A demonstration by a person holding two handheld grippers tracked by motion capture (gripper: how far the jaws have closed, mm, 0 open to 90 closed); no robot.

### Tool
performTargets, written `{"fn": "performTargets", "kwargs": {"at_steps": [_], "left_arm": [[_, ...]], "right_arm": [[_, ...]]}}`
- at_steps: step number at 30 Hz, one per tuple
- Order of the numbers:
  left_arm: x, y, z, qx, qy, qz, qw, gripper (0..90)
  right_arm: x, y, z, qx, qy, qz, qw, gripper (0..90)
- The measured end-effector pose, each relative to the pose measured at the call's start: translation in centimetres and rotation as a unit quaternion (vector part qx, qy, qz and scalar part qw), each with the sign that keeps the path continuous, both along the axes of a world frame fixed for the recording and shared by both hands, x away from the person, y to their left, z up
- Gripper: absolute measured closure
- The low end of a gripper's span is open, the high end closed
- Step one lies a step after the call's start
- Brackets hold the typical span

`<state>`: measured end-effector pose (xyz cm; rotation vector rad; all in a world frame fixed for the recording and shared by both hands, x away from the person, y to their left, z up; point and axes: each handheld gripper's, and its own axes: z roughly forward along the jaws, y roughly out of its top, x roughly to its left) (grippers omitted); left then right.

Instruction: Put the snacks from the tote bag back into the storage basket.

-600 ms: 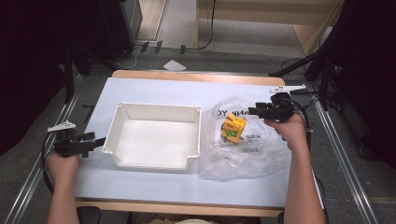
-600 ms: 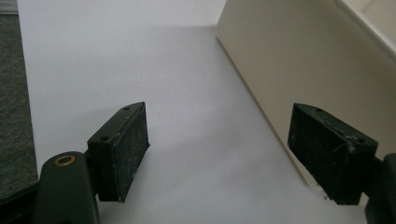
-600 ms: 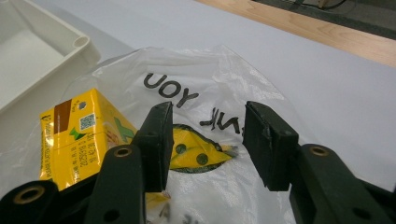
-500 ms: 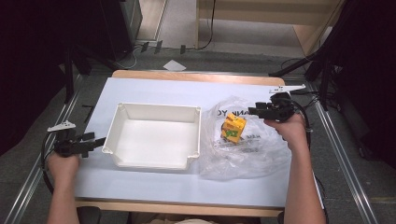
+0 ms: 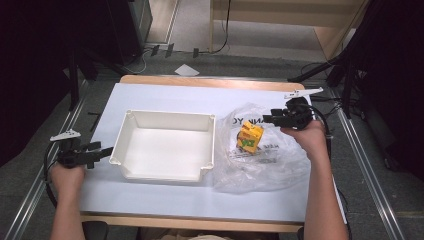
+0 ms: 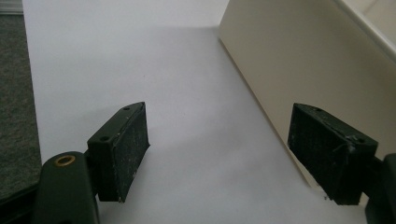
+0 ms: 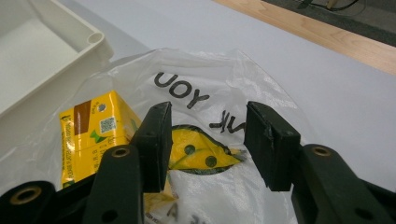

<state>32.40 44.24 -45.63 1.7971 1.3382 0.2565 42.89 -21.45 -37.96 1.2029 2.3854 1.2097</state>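
Our right claw point(image 5: 270, 119), half open and empty, hovers over the plastic bag point(image 5: 260, 150); the yellow carton point(image 5: 249, 136) lies just beyond, toward the tray point(image 5: 165, 175).

Your left gripper point(image 5: 97, 153) and right gripper point(image 5: 274, 119) are black, each topped by a grey three-cornered plate, with brass-ringed screw holes, rough rectangular pads point(image 6: 126, 149) and trailing black cables.

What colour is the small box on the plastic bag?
Yellow box, clearest in the right gripper view.
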Motion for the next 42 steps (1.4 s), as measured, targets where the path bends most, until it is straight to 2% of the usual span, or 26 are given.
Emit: {"fn": "performTargets", "kwargs": {"at_steps": [11,31,42], "left_arm": [[0.0,0.0,0.0,0.0,-0.001,0.001,1.0,21.6],[0.3,0.1,0.1,-0.004,-0.003,0.002,1.0,21.5],[0.3,0.1,0.1,-0.005,-0.004,0.002,1.0,21.6]], "right_arm": [[-0.3,0.5,0.5,-0.017,-0.001,0.008,0.9998,50.5],[-0.8,0.7,1.0,-0.02,0.0,0.014,0.9997,50.1],[-1.4,0.9,2.1,-0.03,-0.001,0.018,0.9994,49.7]]}}
